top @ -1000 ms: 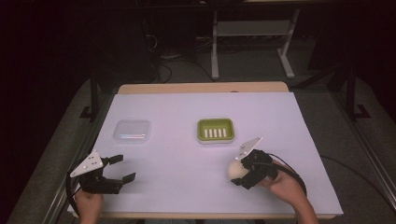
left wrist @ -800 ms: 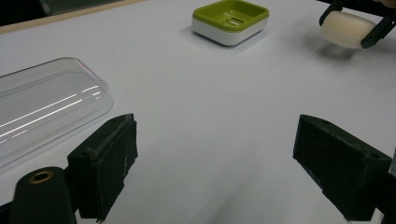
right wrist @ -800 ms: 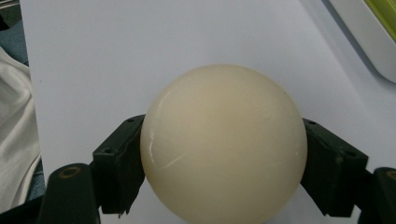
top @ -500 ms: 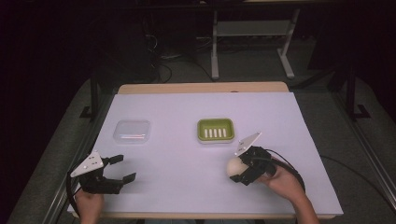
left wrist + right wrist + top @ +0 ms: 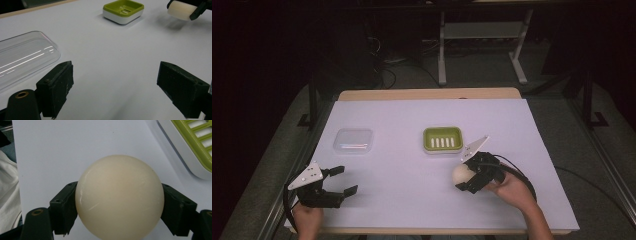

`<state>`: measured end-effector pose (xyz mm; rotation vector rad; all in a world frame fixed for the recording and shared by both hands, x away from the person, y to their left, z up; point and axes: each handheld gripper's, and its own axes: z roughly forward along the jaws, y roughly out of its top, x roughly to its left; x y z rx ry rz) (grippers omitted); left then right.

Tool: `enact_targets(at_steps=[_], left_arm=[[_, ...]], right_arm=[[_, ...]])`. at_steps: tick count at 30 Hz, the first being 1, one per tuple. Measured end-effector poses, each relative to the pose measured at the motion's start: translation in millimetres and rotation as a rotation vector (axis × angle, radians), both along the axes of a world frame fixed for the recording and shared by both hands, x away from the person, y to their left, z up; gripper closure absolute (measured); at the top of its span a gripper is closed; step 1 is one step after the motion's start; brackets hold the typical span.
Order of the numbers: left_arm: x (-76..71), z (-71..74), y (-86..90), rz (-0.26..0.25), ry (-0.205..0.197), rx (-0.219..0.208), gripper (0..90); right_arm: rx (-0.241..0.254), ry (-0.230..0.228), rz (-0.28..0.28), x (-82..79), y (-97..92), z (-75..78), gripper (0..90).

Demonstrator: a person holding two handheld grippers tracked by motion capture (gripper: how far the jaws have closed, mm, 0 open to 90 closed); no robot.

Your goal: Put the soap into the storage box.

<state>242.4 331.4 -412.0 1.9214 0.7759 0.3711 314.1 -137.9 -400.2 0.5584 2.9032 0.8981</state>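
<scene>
A cream-coloured round soap sits clamped between the two black jaws of the right gripper, one jaw pressed against each side of it. In the right gripper view the soap bulges well past both jaws, smooth and pale with a faint scuff low on its left face. In the left gripper view its shadow falls on the white sheet below it, apart from the soap, so it is held above the surface and not resting on it. It hangs over the near right part of the surface, and the person's right hand grips the gripper from behind, a black cable looping off to the right.

Just beyond the soap, slightly to its left, stands a green soap dish with a white base and a slotted floor; a corner of the dish shows at the upper right of the right gripper view, near the soap but not touching it.

Further left on the surface, level with the dish and well apart from it, lies a clear plastic lid.

At the near left, the left gripper hovers with its jaws spread wide and nothing between them, the left hand holding it at the near edge.
</scene>
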Motion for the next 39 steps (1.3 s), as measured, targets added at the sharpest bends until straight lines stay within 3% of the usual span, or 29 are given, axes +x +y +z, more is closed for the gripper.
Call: enact_targets(at_steps=[30,39], left_arm=[[0.5,0.6,0.2,-0.005,0.005,0.002,13.1],[1.1,0.3,0.4,-0.009,0.012,-0.002,13.1]], right_arm=[[0.007,0.011,0.032,19.2,16.5,12.0,22.8],[0.000,-0.009,0.048,22.6,21.8,20.2,22.8]])
